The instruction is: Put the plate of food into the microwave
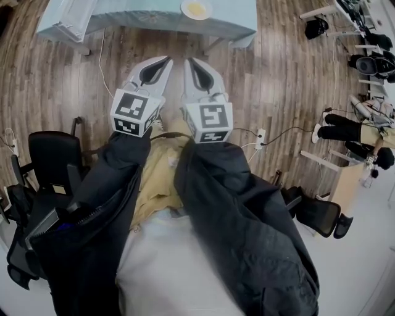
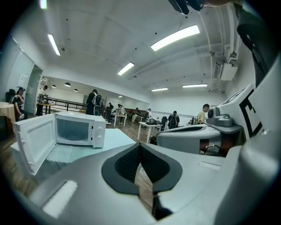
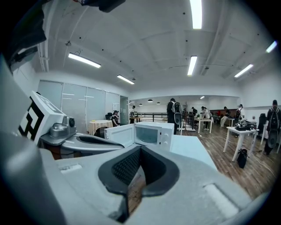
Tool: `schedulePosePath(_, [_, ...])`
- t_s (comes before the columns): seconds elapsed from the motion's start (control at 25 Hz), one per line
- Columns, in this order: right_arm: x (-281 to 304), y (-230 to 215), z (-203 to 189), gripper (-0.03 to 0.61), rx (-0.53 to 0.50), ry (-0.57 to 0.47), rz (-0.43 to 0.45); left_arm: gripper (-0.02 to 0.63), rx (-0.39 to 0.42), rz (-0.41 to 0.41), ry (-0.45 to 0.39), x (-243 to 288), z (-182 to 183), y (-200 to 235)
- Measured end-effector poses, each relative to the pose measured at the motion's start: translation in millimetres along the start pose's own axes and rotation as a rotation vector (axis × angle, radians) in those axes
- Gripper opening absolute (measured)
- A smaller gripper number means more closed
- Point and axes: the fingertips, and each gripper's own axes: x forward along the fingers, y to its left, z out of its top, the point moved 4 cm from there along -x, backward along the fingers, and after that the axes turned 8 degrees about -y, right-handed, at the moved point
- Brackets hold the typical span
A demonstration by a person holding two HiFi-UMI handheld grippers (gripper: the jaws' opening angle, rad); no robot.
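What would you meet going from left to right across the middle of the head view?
black chair → left gripper → right gripper → white power strip

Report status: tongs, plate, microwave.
Left tongs shut, empty. Right tongs shut, empty. Plate of food on table, untouched; microwave door open. No obstruction seen ahead.

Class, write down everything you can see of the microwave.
The microwave is a white box, seemingly metal. Its door hangs swung wide open to the left, showing a pale cavity. A control panel fills the right of its front. It stands upright on a table under a light blue cloth, nothing else touching it.
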Motion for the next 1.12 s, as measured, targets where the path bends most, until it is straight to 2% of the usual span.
schedulePosePath(0.2, [8,10,-9,-0.005,0.006,0.025,-0.003,-0.003,-0.034,-0.002,0.020,-2,-9,16])
schedulePosePath(0.52, [17,-10,-13,-0.003,0.008,0.054,-0.005,-0.003,-0.056,-0.020,0.032,19,-12,15])
schedulePosePath(0.84, [60,-20,-13,-0.003,0.023,0.040,0.080,-0.003,-0.049,0.063,0.045,40,-9,49])
schedulePosePath(1.12, [90,-59,-4,-0.003,0.053,0.017,0.088,-0.003,-0.016,0.092,0.052,80,6,65])
